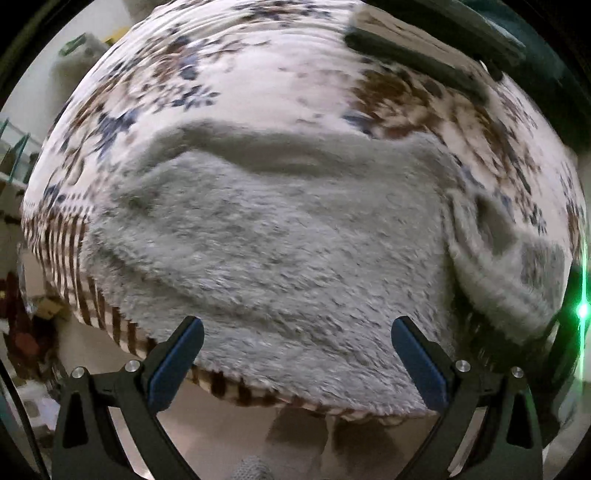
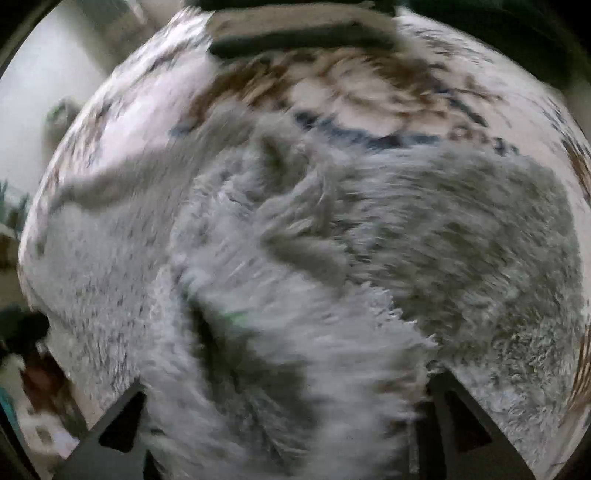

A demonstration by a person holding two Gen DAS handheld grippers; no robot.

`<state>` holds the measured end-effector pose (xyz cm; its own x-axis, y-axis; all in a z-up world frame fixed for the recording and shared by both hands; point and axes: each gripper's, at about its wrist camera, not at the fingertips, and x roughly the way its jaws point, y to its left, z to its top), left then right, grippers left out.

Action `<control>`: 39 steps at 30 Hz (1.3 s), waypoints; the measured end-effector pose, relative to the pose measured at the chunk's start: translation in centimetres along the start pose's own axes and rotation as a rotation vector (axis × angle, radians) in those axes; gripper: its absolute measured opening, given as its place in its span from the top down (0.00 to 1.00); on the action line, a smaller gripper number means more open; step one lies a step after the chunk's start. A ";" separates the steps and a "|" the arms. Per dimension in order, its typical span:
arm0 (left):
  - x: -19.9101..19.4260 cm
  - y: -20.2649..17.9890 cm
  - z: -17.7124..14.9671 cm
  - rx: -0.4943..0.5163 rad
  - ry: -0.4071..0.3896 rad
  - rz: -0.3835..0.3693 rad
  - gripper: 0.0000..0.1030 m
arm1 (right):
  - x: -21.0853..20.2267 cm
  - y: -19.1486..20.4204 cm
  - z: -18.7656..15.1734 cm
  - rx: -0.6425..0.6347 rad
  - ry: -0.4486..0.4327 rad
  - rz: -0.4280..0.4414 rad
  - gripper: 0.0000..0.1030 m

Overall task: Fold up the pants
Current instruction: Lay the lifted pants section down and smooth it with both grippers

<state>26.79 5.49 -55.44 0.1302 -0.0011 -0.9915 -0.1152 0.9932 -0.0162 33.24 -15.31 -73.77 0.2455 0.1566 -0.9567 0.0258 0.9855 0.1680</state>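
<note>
Below, fuzzy grey pants (image 1: 280, 236) under left tool (image 1: 297, 341) (fingers apart, empty); right tool's state unclear.

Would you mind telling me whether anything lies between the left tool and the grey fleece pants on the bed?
Nothing visible does. The left tool hangs open above the pants, which lie on the patterned bedspread; only air shows between its fingers and the fleece.

Right wrist view badly motion-blurred: right tool (image 2: 284, 417) fingertips buried under fluffy grey pants (image 2: 332, 229), grip unreadable. Dark object (image 2: 295, 33) at top edge cut off, unidentifiable.
</note>
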 end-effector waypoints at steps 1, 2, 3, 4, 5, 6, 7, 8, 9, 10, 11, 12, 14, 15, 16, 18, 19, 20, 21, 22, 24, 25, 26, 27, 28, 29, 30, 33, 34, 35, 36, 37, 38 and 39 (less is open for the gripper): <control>-0.3 0.2 0.2 -0.013 -0.011 -0.005 0.00 | -0.2 0.2 0.0 -0.006 0.008 0.041 0.22; -0.5 0.2 0.4 -0.028 -0.022 -0.012 0.00 | -0.7 0.1 -0.1 -0.003 0.019 0.099 0.15; -0.7 0.1 0.7 -0.042 -0.026 -0.026 0.00 | -1.4 -0.4 0.0 0.013 0.028 0.164 0.15; -0.7 -0.4 1.1 -0.056 -0.025 -0.049 0.00 | -2.4 -1.0 0.2 0.032 0.033 0.217 0.15; -0.5 -1.1 1.6 -0.066 -0.022 -0.074 0.00 | -3.6 -2.2 -0.1 0.064 0.042 0.289 0.15; -0.4 -1.9 2.1 -0.070 -0.016 -0.102 0.00 | -4.6 -3.2 -0.4 0.094 0.046 0.339 0.14; -0.1 -3.0 2.7 -0.064 -0.011 -0.133 0.00 | -6.0 -4.7 -0.8 0.139 0.043 0.400 0.14; 0.2 -3.9 3.1 -0.053 -0.003 -0.156 0.00 | -7.3 -6.4 -1.1 0.185 0.033 0.421 0.14; 0.8 -5.2 3.6 -0.033 0.017 -0.188 0.00 | -8.2 -7.7 -1.1 0.226 0.023 0.409 0.14; 1.3 -6.1 4.0 -0.018 0.032 -0.211 0.00 | -8.9 -9.2 -0.8 0.274 0.020 0.386 0.14; 2.1 -7.3 4.4 0.004 0.043 -0.231 0.00 | -9.4 -11.0 -1.2 0.324 0.019 0.362 0.14; 3.0 -8.6 4.7 0.031 0.059 -0.234 0.00 | -9.6 -13.2 -1.6 0.380 0.021 0.331 0.14; 4.6 -10.5 5.0 0.057 0.111 -0.247 0.00 | -8.9 -17.1 -2.2 0.467 0.051 0.244 0.14; 5.4 -11.5 5.0 0.061 0.136 -0.264 0.00 | -8.3 -18.6 -2.3 0.496 0.068 0.211 0.14; 5.7 -12.0 4.9 0.063 0.151 -0.269 0.00 | -7.6 -19.8 -1.8 0.516 0.083 0.199 0.14; 6.4 -13.4 4.3 0.122 0.191 -0.215 0.00 | -5.9 -21.5 -1.8 0.545 0.122 0.202 0.14; 6.6 -13.8 3.7 0.164 0.202 -0.164 0.00 | -5.2 -21.7 -1.5 0.541 0.138 0.203 0.14; 6.8 -13.9 2.6 0.227 0.214 -0.089 0.00 | -4.5 -21.7 -1.4 0.526 0.161 0.197 0.14; 7.0 -13.6 1.8 0.268 0.226 -0.021 0.00 | -4.1 -21.9 -1.0 0.513 0.182 0.183 0.14; 7.1 -12.7 0.8 0.301 0.235 0.035 0.00 | -3.3 -21.8 -0.9 0.500 0.205 0.174 0.14; 7.0 -10.7 -0.5 0.296 0.251 0.071 0.00 | -2.4 -21.6 -0.8 0.488 0.223 0.196 0.14; 6.7 -9.5 -0.9 0.260 0.261 0.062 0.00 | -2.0 -21.2 -0.9 0.477 0.238 0.200 0.14; 6.1 -8.1 -1.1 0.194 0.269 0.026 0.00 | -1.7 -20.9 -0.9 0.470 0.247 0.204 0.14; 5.6 -7.6 -1.0 0.160 0.267 0.006 0.00 | -1.4 -20.6 -1.0 0.467 0.256 0.210 0.14; 5.1 -7.2 -0.9 0.125 0.261 -0.013 0.00 | -0.9 -20.4 -1.0 0.470 0.268 0.215 0.14; 4.4 -7.0 -0.6 0.088 0.250 -0.056 0.00 | -0.5 -20.1 -1.1 0.474 0.279 0.215 0.14; 4.0 -7.1 -0.3 0.054 0.245 -0.118 0.00 | -0.1 -19.8 -1.0 0.478 0.282 0.220 0.14; 4.4 -8.2 0.3 -0.016 0.268 -0.287 0.00 | 0.4 -19.7 -0.9 0.494 0.285 0.227 0.15; 5.0 -9.0 0.3 -0.013 0.271 -0.306 0.01 | 0.4 -19.7 -0.9 0.497 0.273 0.227 0.18; 5.4 -9.7 0.4 0.008 0.258 -0.300 0.05 | 0.2 -19.7 -1.0 0.500 0.261 0.227 0.25; 5.9 -10.4 0.3 0.041 0.241 -0.283 0.24 | 0.1 -19.9 -0.9 0.505 0.250 0.219 0.54; 6.6 -11.1 0.1 0.089 0.239 -0.245 0.52 | 0.0 -20.2 -0.7 0.520 0.240 0.207 0.64; 7.1 -11.3 -0.2 0.108 0.244 -0.230 0.59 | -0.6 -20.7 -0.8 0.542 0.229 0.212 0.64; 7.7 -11.5 -0.3 0.125 0.245 -0.216 0.60 | -0.8 -21.1 -0.7 0.554 0.211 0.213 0.67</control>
<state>28.81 -5.93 -62.89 -0.1035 -0.2253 -0.9688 0.0129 0.9736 -0.2278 31.84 -36.14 -76.74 0.1056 0.4107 -0.9057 0.5097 0.7597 0.4039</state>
